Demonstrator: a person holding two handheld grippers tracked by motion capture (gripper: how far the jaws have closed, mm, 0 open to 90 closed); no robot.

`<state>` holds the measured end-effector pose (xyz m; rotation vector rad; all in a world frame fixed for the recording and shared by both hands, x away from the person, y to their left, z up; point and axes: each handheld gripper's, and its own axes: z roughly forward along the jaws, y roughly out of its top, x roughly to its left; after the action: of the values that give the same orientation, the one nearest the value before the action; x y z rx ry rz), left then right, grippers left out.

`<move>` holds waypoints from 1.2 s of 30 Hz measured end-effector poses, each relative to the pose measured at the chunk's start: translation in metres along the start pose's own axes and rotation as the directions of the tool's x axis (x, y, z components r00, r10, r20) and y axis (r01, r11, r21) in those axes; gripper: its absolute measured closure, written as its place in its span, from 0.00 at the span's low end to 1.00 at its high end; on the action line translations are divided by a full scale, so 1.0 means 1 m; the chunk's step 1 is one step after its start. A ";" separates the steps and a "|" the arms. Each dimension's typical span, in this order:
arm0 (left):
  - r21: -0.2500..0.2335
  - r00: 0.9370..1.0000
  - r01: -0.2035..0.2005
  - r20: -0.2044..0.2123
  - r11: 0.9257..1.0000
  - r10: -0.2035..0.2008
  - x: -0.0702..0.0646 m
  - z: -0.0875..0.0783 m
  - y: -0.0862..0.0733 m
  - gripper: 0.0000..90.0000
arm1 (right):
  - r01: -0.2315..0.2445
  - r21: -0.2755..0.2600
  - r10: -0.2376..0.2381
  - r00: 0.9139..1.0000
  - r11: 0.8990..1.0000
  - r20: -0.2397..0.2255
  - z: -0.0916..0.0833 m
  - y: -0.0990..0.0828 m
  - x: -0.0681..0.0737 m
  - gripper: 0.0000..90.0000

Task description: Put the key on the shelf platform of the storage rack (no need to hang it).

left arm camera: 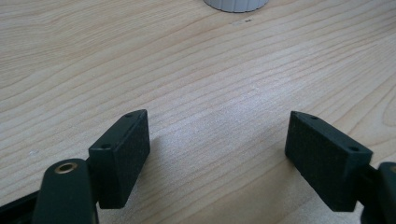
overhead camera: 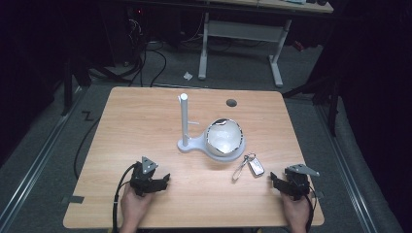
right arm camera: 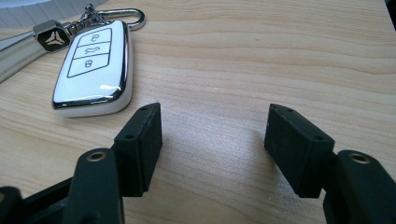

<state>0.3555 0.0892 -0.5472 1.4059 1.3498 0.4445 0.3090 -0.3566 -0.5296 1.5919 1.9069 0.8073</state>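
White key fob (right arm camera: 93,65) just beyond right tool (right arm camera: 212,140)

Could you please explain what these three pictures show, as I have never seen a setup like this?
No robot here: a person holds hand tongs, the left tongs and right tongs, low over a wooden table. One picture looks down from above; the other two come from cameras riding on each pair of tongs, looking along their black jaws. On the table stand a white stand with an upright post and a bowl-shaped dish. A white car key on a ring lies beside it, near the right tongs. Both tongs are open and hold nothing.
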 end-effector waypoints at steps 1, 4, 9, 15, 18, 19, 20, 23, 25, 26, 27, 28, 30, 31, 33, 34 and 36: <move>0.000 1.000 0.000 0.000 1.000 0.000 0.000 0.000 0.000 0.25 | 0.000 0.001 0.000 1.000 1.000 0.000 0.000 0.000 0.000 0.41; 0.000 1.000 0.000 0.000 1.000 0.000 0.000 0.000 0.000 0.25 | 0.003 0.001 -0.003 1.000 1.000 -0.004 0.000 0.000 0.000 0.41; 0.000 1.000 0.001 -0.001 1.000 -0.001 0.000 0.000 0.000 0.25 | 0.002 0.001 -0.002 1.000 1.000 -0.004 0.000 0.000 0.000 0.41; 0.000 1.000 0.002 0.000 1.000 -0.002 0.000 0.000 0.000 0.25 | 0.008 -0.001 -0.008 1.000 1.000 -0.010 0.000 0.000 0.001 0.42; 0.000 1.000 0.002 0.000 1.000 -0.002 0.000 0.000 0.000 0.25 | 0.008 -0.001 -0.008 1.000 1.000 -0.011 0.000 0.000 0.000 0.42; 0.000 1.000 0.002 0.000 1.000 -0.002 0.000 0.000 0.000 0.25 | 0.008 -0.001 -0.008 1.000 1.000 -0.011 0.000 0.000 0.000 0.42; 0.000 1.000 0.002 0.000 1.000 -0.002 0.000 0.000 0.000 0.25 | 0.009 -0.001 -0.009 1.000 1.000 -0.011 0.000 0.000 0.000 0.42; 0.001 1.000 0.002 0.000 1.000 -0.002 0.000 0.000 0.000 0.25 | 0.009 -0.001 -0.009 1.000 1.000 -0.013 0.000 0.000 0.000 0.42; 0.001 1.000 0.002 0.000 1.000 -0.002 0.000 0.000 0.000 0.25 | 0.008 -0.001 -0.008 1.000 1.000 -0.013 0.000 0.000 0.000 0.42; 0.001 1.000 0.002 0.000 1.000 -0.002 0.000 0.000 0.000 0.25 | 0.010 -0.001 -0.010 1.000 1.000 -0.013 0.000 0.000 0.000 0.42; 0.001 1.000 0.002 0.000 1.000 -0.002 0.000 0.000 0.000 0.25 | 0.010 0.001 -0.010 1.000 1.000 -0.012 0.000 0.000 0.001 0.42; 0.001 1.000 0.002 0.000 1.000 -0.002 0.000 0.000 0.000 0.25 | 0.010 0.001 -0.010 1.000 1.000 -0.012 0.000 0.000 0.001 0.42; 0.002 1.000 0.001 0.000 1.000 -0.001 0.000 0.000 0.000 0.25 | 0.011 -0.002 -0.011 1.000 1.000 -0.014 0.000 0.000 0.001 0.43; 0.001 1.000 0.002 0.000 1.000 -0.002 0.000 0.000 0.000 0.25 | 0.012 -0.002 -0.012 1.000 1.000 -0.016 0.000 0.000 0.001 0.43; 0.002 1.000 0.002 0.000 1.000 -0.002 0.000 0.000 0.000 0.25 | 0.012 -0.002 -0.012 1.000 1.000 -0.016 0.000 0.000 0.001 0.43; 0.001 1.000 0.003 0.001 1.000 -0.003 0.000 0.000 0.000 0.25 | 0.014 -0.003 -0.014 1.000 1.000 -0.016 0.000 0.000 0.001 0.43; 0.001 1.000 0.003 0.001 1.000 -0.003 0.000 0.000 0.000 0.25 | 0.012 -0.001 -0.012 1.000 1.000 -0.016 0.000 0.000 0.001 0.43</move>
<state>0.3554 0.0895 -0.5470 1.4048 1.3518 0.4410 0.3084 -0.3556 -0.5294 1.5764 1.9247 0.8180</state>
